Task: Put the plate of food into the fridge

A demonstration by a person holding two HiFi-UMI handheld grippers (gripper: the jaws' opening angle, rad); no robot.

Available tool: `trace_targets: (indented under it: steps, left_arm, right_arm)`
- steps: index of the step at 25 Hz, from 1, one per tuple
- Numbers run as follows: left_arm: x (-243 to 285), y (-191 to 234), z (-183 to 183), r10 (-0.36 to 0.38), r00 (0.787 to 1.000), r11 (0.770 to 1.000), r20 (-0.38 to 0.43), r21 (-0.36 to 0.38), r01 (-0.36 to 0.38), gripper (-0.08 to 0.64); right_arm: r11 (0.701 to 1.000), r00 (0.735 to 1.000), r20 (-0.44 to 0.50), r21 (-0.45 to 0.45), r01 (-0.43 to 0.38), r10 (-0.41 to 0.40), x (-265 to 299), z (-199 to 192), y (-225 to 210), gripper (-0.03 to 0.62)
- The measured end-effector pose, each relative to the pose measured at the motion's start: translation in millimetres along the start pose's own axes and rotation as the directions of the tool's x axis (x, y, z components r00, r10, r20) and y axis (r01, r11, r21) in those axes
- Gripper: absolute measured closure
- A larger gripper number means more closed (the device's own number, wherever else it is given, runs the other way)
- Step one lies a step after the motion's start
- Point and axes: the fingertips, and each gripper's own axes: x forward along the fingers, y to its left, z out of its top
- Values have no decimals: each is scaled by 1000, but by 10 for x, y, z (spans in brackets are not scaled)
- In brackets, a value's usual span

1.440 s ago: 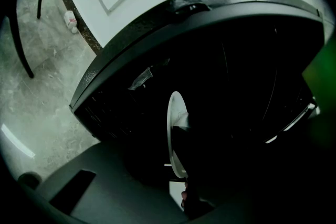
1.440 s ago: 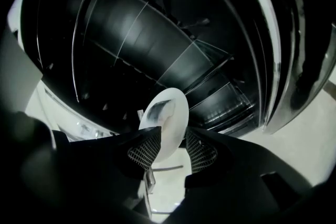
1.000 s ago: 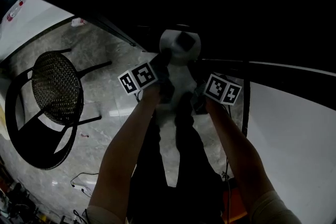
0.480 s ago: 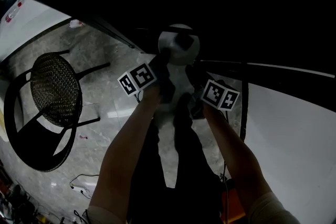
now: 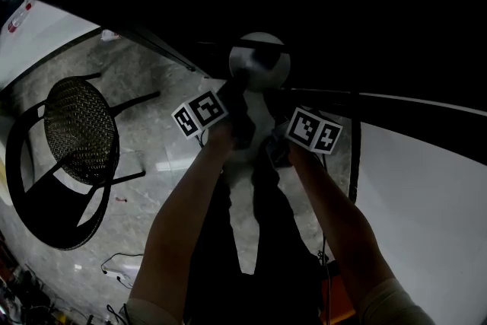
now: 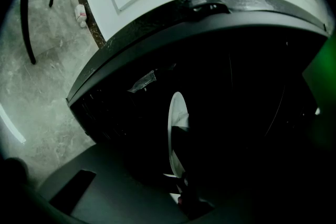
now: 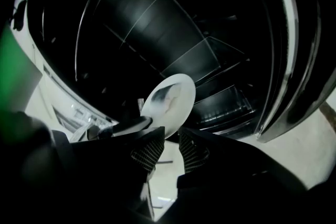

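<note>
The plate (image 7: 170, 99) is clamped at its near rim by the fingers of my left gripper (image 6: 182, 199) — they are closed tight on the thin white edge, and the plate shows edge-on in that gripper's view. My right gripper (image 7: 169, 139) has its ribbed fingers (image 7: 146, 152) apart. They have just been closing in, with the plate's lower rim at the gap between the tips, though I see neither pad pressing on it. A dark smear of food lies on the plate's face. Beyond it opens the fridge (image 7: 210, 55) — black inside, with shelf edges and drawers faintly lit. The plate hangs in the air before it, on no shelf. In the head view a chair (image 5: 80, 129) stands on the marble floor (image 5: 152, 141), off to the left.
</note>
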Motion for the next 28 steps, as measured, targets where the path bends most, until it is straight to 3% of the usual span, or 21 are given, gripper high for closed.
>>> trace_targets:
  steps: [3, 6, 10, 19, 21, 28]
  left_arm:
    - [9, -25, 5, -24, 1000, 1000, -18, 1, 24, 540]
    - [42, -71, -40, -40, 998, 998, -41, 54, 43, 537]
    - [30, -150, -134, -55, 993, 993, -100, 100, 65, 472]
    - [-87, -55, -167, -14, 994, 991, -111, 133, 29, 473]
    - [-93, -48, -142, -5, 993, 987, -116, 156, 23, 503]
    - [-8, -116, -115, -11, 993, 985, -120, 170, 31, 511]
  right_arm:
    - [996, 999, 51, 86, 10, -15, 6, 80, -3, 526]
    - [987, 994, 98, 156, 34, -50, 11, 211, -48, 550]
    - [975, 985, 147, 214, 62, -95, 21, 376, -93, 572]
    - [985, 981, 155, 143, 93, -115, 81, 439, -119, 573]
    - [986, 981, 157, 139, 91, -113, 83, 461, -107, 574]
    - [992, 986, 129, 93, 90, -102, 21, 404, -103, 569]
